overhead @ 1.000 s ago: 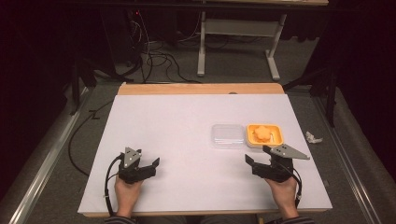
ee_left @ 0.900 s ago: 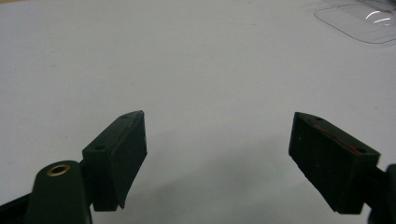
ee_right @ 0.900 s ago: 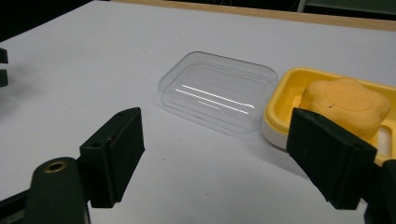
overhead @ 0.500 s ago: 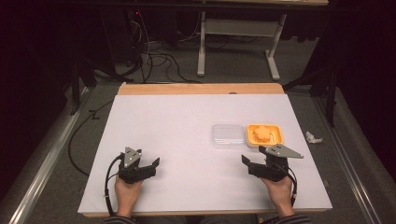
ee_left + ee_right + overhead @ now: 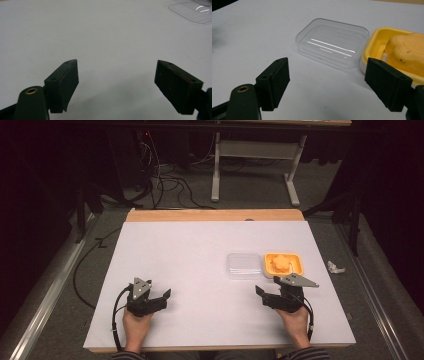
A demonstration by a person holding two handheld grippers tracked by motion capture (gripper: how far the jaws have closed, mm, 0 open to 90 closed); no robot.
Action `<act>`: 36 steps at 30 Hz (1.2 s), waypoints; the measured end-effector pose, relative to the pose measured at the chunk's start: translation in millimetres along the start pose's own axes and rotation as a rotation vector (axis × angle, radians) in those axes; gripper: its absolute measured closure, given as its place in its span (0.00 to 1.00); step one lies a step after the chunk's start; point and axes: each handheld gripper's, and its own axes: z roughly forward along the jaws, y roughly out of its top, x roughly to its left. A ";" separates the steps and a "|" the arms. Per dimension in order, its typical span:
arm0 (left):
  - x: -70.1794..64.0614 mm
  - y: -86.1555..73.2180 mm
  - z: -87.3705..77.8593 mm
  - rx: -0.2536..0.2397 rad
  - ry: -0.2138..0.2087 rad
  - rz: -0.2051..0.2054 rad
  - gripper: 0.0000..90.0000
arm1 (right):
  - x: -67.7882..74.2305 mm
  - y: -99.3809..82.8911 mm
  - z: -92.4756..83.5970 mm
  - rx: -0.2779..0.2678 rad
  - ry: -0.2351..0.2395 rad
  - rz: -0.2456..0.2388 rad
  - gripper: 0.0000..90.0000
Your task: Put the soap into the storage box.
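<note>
In the high view a white table [image 5: 200, 250] takes up the middle of the frame, and the person's two hands come in from the bottom edge, each with a gripper resting low over the near part of the board. The left gripper [image 5: 162, 299] sits at the lower left, well apart from everything else; in the left gripper view its jaws stand spread with only bare white surface between them, and a corner of the clear plastic lid [image 5: 193, 11] shows at the upper right of that frame. The right gripper [image 5: 265, 295] sits at the lower right of the high view, just below the two things nearest to it. Its jaws have just been closing a little, yet they remain spread, with nothing between them but table. Right of centre in the high view the clear plastic lid [image 5: 244, 265] lies flat on the table, and just beside it to the right sits a yellow tray [image 5: 297, 261] holding an orange-yellow lump [image 5: 281, 264]. In the right gripper view the lid [image 5: 333, 42] lies in the upper middle, beyond the jaws, and the tray [image 5: 375, 41] with its lump [image 5: 407, 50] sits at the right edge, partly behind the right-hand jaw; tray and lid look to be touching or nearly so.
</note>
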 end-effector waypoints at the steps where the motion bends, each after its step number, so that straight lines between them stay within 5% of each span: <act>1: 0.0 0.0 -0.1 0.000 -0.001 0.000 0.22 | 0.0 -0.3 0.9 0.004 0.001 0.003 0.23; 21: -0.3 -0.1 -0.2 -0.003 0.001 0.001 0.22 | -5.3 -7.9 19.1 0.063 -0.041 -0.004 0.25; 36: -0.3 -0.1 -0.2 -0.002 0.002 0.001 0.22 | 0.2 -13.3 27.9 0.095 -0.080 -0.055 0.25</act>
